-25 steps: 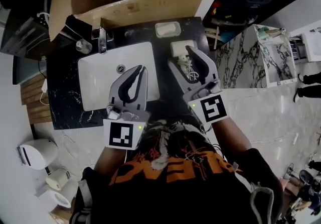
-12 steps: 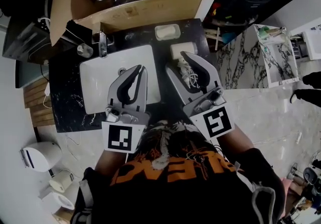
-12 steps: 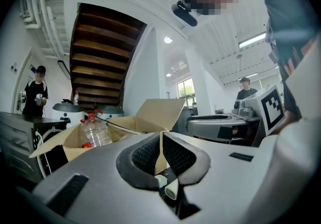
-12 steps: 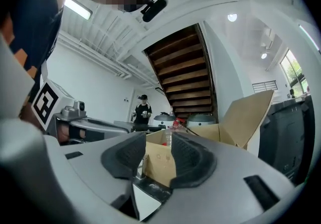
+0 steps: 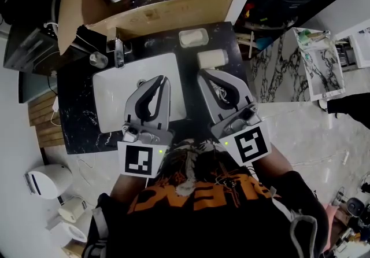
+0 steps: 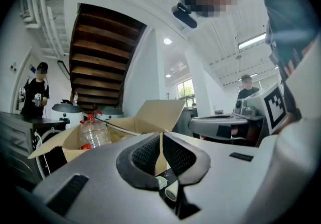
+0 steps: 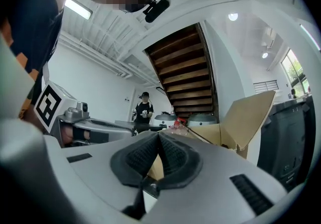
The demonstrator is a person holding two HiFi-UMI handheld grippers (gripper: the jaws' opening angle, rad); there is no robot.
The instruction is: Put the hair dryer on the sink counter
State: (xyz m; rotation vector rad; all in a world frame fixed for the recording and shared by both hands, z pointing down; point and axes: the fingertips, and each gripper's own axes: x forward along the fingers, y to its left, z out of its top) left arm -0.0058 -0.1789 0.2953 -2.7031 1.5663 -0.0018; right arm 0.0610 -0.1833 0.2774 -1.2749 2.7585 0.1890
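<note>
Hair dryer [image 5: 211, 58] is seen as a small white blocky body, laid flat on the dark marbled counter [image 5: 75, 106], right of the white basin [image 5: 115, 98] and just below the soap dish [image 5: 193, 37]. Its white cord [image 5: 223, 94] is bunched on the counter towards the person.

And the right gripper [image 5: 203, 73] is held over that cord, tips just short of the dryer body. Its jaws are being closed right down: in the right gripper view [image 7: 158, 135] the ribbed pads are pressed together at the tips. Whether a strand of cord is pinched cannot be told. The left gripper [image 5: 163, 79] is parked over the basin's right part, its pads [image 6: 145, 155] also brought together, with nothing gripped.

Room is tight here. The counter's right edge is found just beside the dryer, and the back edge is crowded by a cardboard box [image 5: 162, 8] of plastic bottles. A faucet [image 5: 118, 48] and a glass [image 5: 97, 59] are stood at the basin's far left corner. Bare counter is left at the left side.

The counter's near edge is covered by the grippers, and most of the cord is hidden beneath the right one.
</note>
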